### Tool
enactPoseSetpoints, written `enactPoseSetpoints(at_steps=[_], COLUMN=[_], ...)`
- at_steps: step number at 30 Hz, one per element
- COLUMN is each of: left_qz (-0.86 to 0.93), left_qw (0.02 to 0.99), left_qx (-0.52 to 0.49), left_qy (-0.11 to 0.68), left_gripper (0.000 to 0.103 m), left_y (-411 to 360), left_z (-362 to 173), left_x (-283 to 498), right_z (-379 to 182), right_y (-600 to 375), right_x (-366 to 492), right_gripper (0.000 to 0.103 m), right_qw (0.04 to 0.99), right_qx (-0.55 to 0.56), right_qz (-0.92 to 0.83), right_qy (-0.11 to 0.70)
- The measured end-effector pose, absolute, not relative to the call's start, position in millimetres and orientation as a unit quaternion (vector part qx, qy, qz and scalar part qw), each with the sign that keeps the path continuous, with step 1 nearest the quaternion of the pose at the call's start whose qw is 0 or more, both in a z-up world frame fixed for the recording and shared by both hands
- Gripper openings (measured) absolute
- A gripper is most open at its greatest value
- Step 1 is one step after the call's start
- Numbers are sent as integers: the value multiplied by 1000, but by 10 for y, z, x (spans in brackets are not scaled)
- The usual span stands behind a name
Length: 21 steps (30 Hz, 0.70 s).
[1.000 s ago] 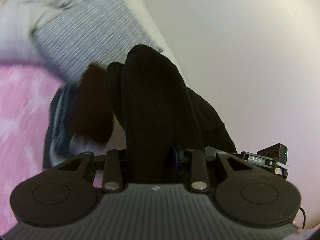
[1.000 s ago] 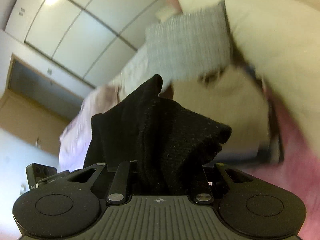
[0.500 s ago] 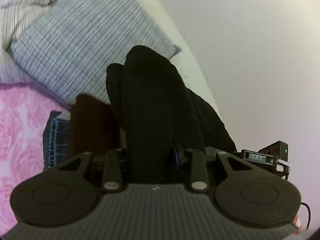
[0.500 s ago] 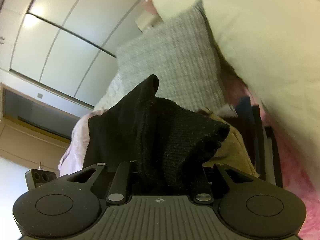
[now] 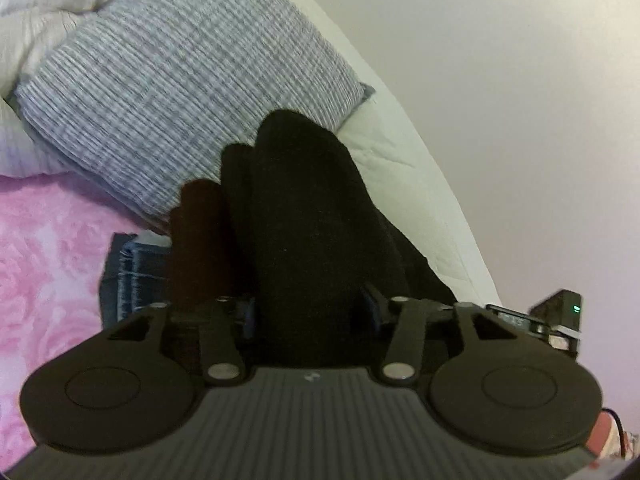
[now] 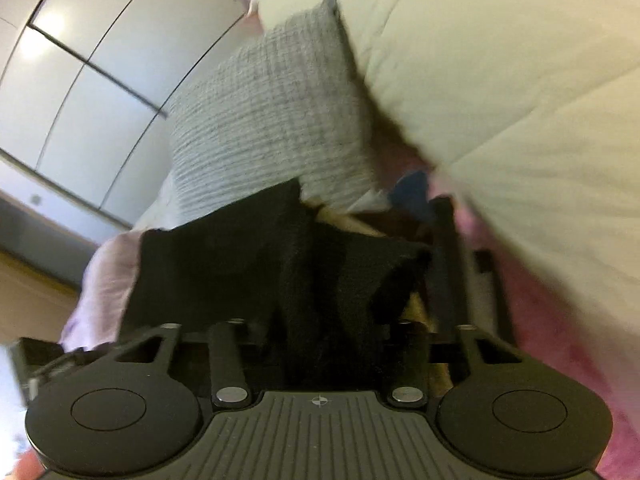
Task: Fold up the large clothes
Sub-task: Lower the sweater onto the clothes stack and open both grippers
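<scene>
Release looks like the step in hand: both the left gripper (image 5: 308, 308) and right gripper (image 6: 320, 332) are opening their jaws, with the black garment (image 5: 304, 216) bunched between them, over folded clothes (image 5: 132, 276) just ahead. Next, I judge, they should back off cleanly. Only the right view shows the wardrobe doors (image 6: 80, 72); only the left shows the bare wall (image 5: 520, 100).

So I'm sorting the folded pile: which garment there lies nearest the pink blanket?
The blue denim garment, at the pile's left edge on the pink blanket; the dark brown garment sits further in.
</scene>
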<state>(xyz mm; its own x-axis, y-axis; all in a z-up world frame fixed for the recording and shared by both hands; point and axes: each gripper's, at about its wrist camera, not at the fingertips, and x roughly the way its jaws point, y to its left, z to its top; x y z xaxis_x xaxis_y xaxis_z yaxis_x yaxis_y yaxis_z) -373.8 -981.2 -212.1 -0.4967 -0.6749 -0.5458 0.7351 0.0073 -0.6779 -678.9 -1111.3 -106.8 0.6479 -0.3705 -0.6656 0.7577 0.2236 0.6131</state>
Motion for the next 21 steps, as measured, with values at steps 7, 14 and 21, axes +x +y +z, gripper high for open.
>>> enactPoseSetpoints(at_steps=[7,14,21], left_qz=[-674,-709,-668], left_qw=[586,607,637], left_qx=[57,146,189], left_qy=[446,328,334], left_gripper=[39,29,23], left_y=[-9456,-9212,-9182], left_z=[-1664,-1307,-1940], left_x=[-3709,-4292,-4462], right_z=[-646,-295,-828], right_y=[-10775,-10011,-9650], right_x=[-6891,-6521,-6012], right_gripper=[49,49,49], right_qw=[742,790,809], right_qx=[413,281,215], right_qz=[-490,-510,-470], right_qy=[193,191,280])
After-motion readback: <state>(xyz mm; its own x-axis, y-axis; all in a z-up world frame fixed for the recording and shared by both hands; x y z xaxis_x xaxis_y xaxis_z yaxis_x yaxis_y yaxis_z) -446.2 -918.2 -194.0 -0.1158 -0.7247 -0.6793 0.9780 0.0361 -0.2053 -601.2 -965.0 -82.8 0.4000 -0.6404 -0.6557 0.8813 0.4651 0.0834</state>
